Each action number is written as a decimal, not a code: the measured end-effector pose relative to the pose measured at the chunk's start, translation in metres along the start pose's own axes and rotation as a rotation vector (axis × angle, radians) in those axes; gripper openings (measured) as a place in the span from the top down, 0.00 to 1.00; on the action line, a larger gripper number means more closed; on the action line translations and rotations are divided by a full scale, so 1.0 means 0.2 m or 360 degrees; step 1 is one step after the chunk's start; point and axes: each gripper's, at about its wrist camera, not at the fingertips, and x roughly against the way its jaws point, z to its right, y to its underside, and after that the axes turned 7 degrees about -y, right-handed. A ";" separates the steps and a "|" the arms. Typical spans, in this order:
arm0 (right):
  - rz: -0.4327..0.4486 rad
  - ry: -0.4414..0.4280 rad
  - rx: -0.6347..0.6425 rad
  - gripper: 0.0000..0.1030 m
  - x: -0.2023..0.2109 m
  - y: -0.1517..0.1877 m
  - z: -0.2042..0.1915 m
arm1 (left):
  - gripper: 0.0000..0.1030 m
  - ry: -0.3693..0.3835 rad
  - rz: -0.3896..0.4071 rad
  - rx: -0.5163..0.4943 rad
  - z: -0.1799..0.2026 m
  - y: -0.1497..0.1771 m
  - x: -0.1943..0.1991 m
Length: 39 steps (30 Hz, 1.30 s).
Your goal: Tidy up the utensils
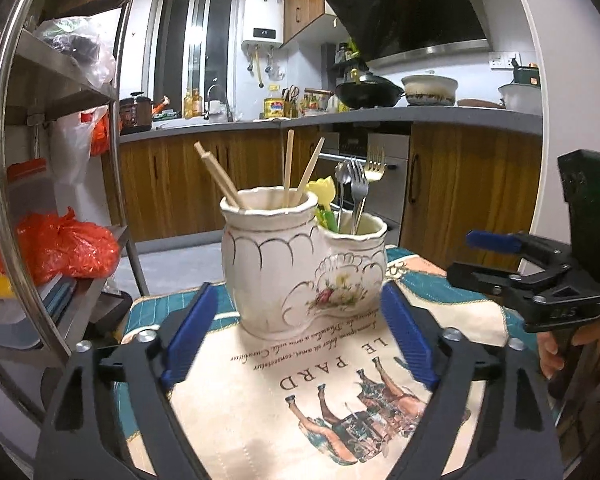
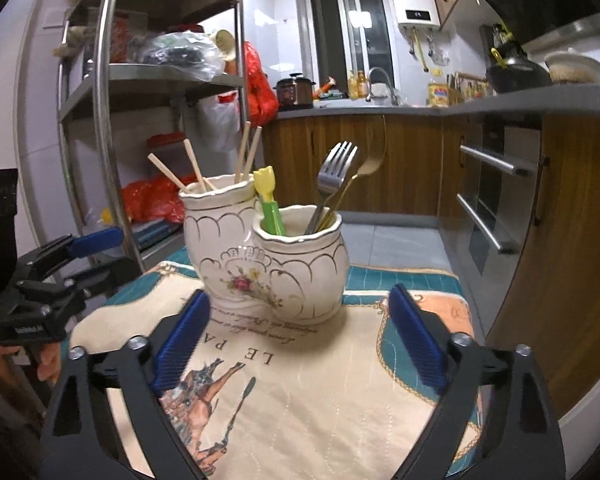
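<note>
Utensils stood sorted in a white ceramic double holder (image 1: 300, 268) with gilt scallop lines and a floral motif, placed upright on a printed cloth mat (image 1: 260, 408). The holder sat just ahead of both sets of tongs, centred between the fingertips of each without contact.

The left gripper (image 1: 300, 336) was spread wide and empty, its blue ribbed pads (image 1: 188, 340) flanking the holder's base on either side. The right gripper (image 2: 300, 334) was likewise wide open and empty, with the holder just beyond its tips. Each tool appeared at the edge of the other's view, its jaws parted, gripped by a hand (image 1: 556, 350) at the handle.

Taller compartment, on the far-left side as seen from the right tongs: wooden chopsticks (image 2: 204, 168), four counted, leaning in two pairs. Shorter compartment, nearer the right tongs: a silver fork (image 2: 332, 180), a gold-coloured fork (image 1: 374, 164), and a yellow-and-green plastic piece (image 2: 270, 200) at the junction of the two pots. From the left tongs a second silver utensil (image 1: 342, 178) showed beside the fork; its type could not be determined.

Beyond the holder lay a metal shelving rack (image 2: 104, 120) holding bags, wooden base cabinets (image 2: 360, 160), and a counter (image 1: 340, 118) bearing a wok and pots.
</note>
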 end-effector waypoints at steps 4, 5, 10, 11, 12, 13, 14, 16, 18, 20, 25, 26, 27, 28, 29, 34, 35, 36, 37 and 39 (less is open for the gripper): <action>0.0013 0.0016 0.0042 0.06 0.00 0.00 -0.02 | 0.07 -0.0032 0.0020 0.0027 -0.01 0.00 0.01; 0.0013 0.0016 0.0047 0.06 0.00 0.00 -0.03 | 0.06 -0.0044 0.0020 0.0033 -0.02 0.00 0.01; 0.0022 0.0017 0.0055 0.06 0.01 0.00 -0.03 | 0.06 -0.0067 0.0037 0.0042 -0.03 0.01 0.02; 0.0027 0.0020 0.0063 0.06 0.01 0.00 -0.03 | 0.06 -0.0080 0.0039 0.0048 -0.03 0.00 0.03; 0.0032 0.0022 0.0068 0.06 0.02 0.00 -0.03 | 0.06 -0.0089 0.0038 0.0053 -0.03 0.01 0.03; 0.0045 0.0025 0.0074 0.06 0.03 0.00 -0.04 | 0.06 -0.0097 0.0037 0.0055 -0.03 0.01 0.03; 0.0062 0.0028 0.0078 0.06 0.04 0.00 -0.04 | 0.06 -0.0099 0.0040 0.0054 -0.03 0.01 0.03; 0.0070 0.0032 0.0079 0.06 0.04 0.00 -0.04 | 0.06 -0.0100 0.0046 0.0053 -0.03 0.00 0.03; 0.0061 0.0035 0.0076 0.06 0.03 0.00 -0.04 | 0.06 -0.0100 0.0046 0.0052 -0.03 0.00 0.03; 0.0064 0.0037 0.0074 0.06 0.04 0.00 -0.03 | 0.06 -0.0100 0.0049 0.0052 -0.03 0.01 0.03; 0.0075 0.0040 0.0078 0.06 0.04 0.00 -0.04 | 0.06 -0.0100 0.0050 0.0052 -0.03 0.00 0.03; 0.0075 0.0041 0.0078 0.06 0.04 0.00 -0.04 | 0.06 -0.0100 0.0049 0.0052 -0.03 0.01 0.03; 0.0077 0.0040 0.0078 0.06 0.04 0.00 -0.04 | 0.06 -0.0100 0.0049 0.0052 -0.03 0.01 0.03; 0.0078 0.0040 0.0079 0.06 0.04 0.00 -0.04 | 0.06 -0.0101 0.0050 0.0053 -0.03 0.01 0.03; 0.0076 0.0040 0.0079 0.06 0.04 0.00 -0.04 | 0.06 -0.0101 0.0050 0.0052 -0.03 0.01 0.03; 0.0073 0.0039 0.0077 0.06 0.04 0.00 -0.04 | 0.06 -0.0101 0.0050 0.0052 -0.03 0.01 0.03; 0.0074 0.0039 0.0078 0.06 0.04 0.00 -0.04 | 0.06 -0.0101 0.0050 0.0052 -0.03 0.01 0.03; 0.0074 0.0039 0.0078 0.06 0.04 0.00 -0.04 | 0.06 -0.0102 0.0050 0.0051 -0.03 0.01 0.03; 0.0075 0.0039 0.0077 0.06 0.04 0.00 -0.04 | 0.06 -0.0101 0.0050 0.0052 -0.03 0.01 0.03; 0.0077 0.0040 0.0078 0.06 0.04 0.00 -0.04 | 0.06 -0.0101 0.0049 0.0052 -0.03 0.01 0.03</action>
